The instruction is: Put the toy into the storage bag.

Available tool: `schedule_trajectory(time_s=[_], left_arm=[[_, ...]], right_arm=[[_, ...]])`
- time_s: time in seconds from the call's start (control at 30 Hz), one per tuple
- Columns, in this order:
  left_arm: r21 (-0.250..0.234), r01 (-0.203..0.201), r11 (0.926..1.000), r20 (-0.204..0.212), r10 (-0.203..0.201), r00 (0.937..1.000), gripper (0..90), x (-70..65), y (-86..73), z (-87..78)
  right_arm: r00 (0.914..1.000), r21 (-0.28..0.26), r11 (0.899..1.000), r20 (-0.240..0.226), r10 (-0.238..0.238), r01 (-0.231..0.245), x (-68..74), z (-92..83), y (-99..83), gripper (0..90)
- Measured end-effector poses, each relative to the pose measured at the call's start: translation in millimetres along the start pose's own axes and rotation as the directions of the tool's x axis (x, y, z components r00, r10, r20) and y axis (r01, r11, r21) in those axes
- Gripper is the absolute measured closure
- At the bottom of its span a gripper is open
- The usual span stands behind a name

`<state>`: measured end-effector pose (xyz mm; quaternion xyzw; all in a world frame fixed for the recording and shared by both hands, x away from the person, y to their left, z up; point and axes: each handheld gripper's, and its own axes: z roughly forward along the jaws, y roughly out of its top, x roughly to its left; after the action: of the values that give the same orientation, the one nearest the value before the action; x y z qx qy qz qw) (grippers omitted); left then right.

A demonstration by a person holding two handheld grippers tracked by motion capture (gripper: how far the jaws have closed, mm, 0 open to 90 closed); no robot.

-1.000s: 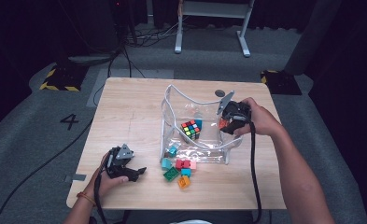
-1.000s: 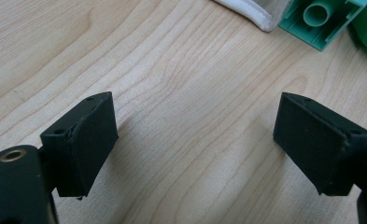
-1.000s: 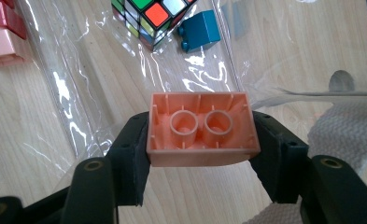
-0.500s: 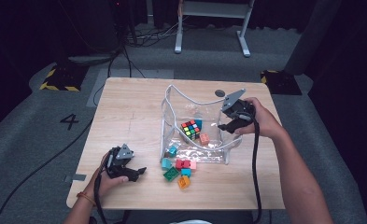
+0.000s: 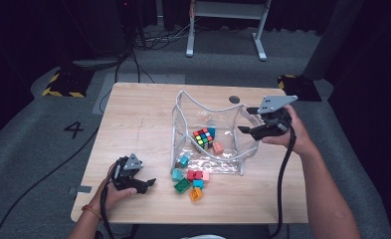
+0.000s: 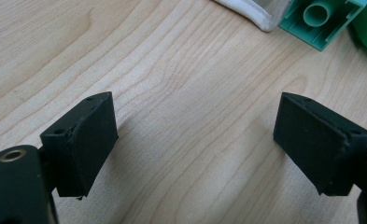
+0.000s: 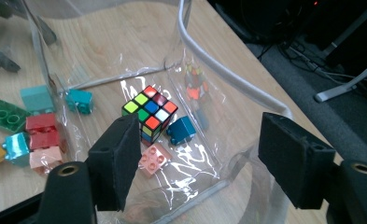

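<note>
At the far left, close to the front edge of the worktop, left tongs held low in a hand. Spread apart, with only bare wood between the two black pads in the left gripper view. Pinching nothing, touching no brick.

A little to the right, still outside the bag, a small group of loose bricks lying on the wood: teal brick, red brick, green brick and, nearest to the front edge, orange brick. Packed close together, some touching, all just in front of the bag's lower edge.

In the middle, clear bag with white piping along the rim, mouth standing open and upward, bottom flat on the worktop. Inside it, colourful cube, resting on the bag's floor. Just beside the cube, blue brick on the far side and salmon brick on the near side, studs up. All three seen also through the plastic in the right gripper view.

At the right, right tongs raised above the worktop beside the bag's right rim, pointing toward the bag. Just been opening, now spread wide, with nothing gripped between the pads. Beyond the gap, further off, the bag's rim and the things inside.
</note>
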<state>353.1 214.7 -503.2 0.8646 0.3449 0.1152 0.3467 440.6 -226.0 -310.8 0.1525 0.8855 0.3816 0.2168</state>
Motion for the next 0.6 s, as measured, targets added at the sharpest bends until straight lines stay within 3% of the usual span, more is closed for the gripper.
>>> schedule_trajectory(time_s=[0.2,0.6], left_arm=[[0.000,0.000,1.0000,0.000,0.000,1.0000,13.7,0.0,0.0,0.0],[0.000,0.001,1.0000,0.001,-0.001,1.0000,13.7,-0.1,0.0,0.0]], right_arm=[[0.9993,-0.065,0.998,0.033,0.017,-0.015,4.1,-21.1,-5.7,29.2],[0.9944,-0.170,0.983,0.074,0.076,-0.062,15.3,-65.1,-36.2,28.9]])
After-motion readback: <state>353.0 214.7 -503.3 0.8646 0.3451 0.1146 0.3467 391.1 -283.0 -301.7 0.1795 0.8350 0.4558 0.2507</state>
